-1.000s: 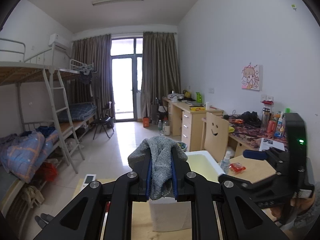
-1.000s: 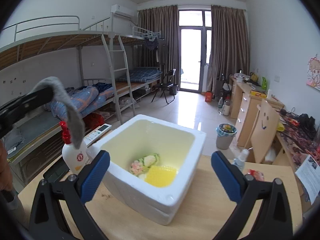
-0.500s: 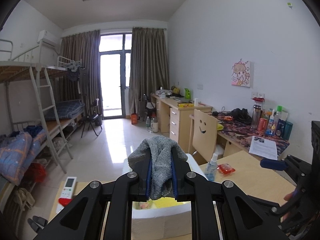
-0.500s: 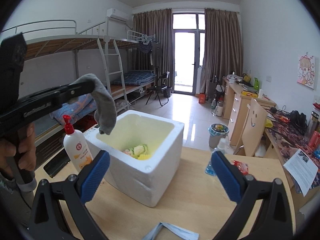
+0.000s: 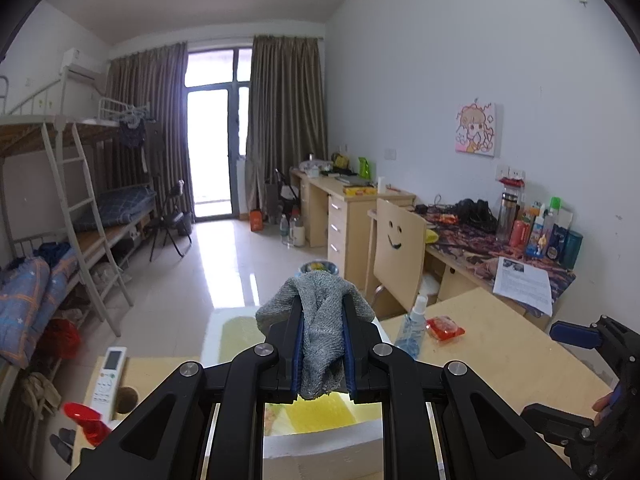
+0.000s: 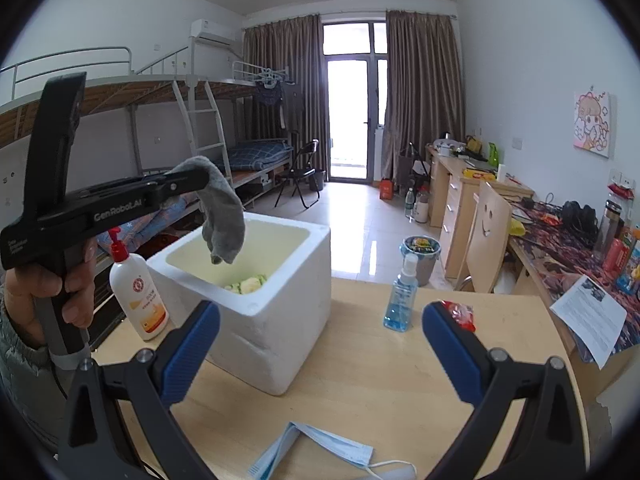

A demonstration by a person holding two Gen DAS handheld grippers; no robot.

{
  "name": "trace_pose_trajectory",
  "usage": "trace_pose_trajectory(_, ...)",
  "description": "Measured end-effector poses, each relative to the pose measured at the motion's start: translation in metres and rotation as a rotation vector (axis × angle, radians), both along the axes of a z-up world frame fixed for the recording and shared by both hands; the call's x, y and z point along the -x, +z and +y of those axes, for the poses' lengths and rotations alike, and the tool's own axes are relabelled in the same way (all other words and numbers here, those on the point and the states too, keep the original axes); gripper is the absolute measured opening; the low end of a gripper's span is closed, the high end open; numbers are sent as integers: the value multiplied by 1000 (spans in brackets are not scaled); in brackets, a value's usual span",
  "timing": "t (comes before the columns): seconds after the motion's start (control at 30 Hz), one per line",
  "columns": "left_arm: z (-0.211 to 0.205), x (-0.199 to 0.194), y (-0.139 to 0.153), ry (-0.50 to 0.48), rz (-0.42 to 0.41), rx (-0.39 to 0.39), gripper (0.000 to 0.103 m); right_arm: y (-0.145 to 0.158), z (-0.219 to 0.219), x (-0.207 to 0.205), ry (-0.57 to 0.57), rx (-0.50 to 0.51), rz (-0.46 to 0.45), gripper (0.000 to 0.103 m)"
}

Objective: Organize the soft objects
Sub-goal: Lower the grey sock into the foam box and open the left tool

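Right wrist: foam box [image 6: 288,320], yellow-green contents [image 6: 248,285]

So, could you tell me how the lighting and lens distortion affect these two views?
Left wrist view: the balcony door is blown out and throws glare on the floor tiles; the grey sock in the left gripper stays sharp. Right wrist view: fisheye bending curves the bunk bed rails, corners go black, and the white foam box is evenly lit.
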State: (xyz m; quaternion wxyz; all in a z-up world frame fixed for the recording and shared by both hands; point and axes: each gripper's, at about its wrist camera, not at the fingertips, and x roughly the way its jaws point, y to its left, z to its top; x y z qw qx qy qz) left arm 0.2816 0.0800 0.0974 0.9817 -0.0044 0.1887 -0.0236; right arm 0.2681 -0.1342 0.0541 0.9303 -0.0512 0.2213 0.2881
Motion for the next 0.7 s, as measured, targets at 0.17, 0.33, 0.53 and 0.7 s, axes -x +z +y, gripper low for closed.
trace_pose_trajectory(0.17, 1, -13, -9, 15, 39, -3, 18, -5, -8, -1, -15, -5, 11, 102)
trace_pose_trajectory(0.33, 4, -23, -17, 23, 74, -1, 19, -8, -13, -3, -25, -14, 17, 102)
trace_pose_trajectory(0.53, -1, -25, -17, 57, 63, -11, 84, -9, -18, -2, -30, -27, 23, 102)
trace_pose_trajectory(0.7, 0, -17, -13, 102, 40, -9, 102, -10, -20, -3, -33, -28, 27, 102)
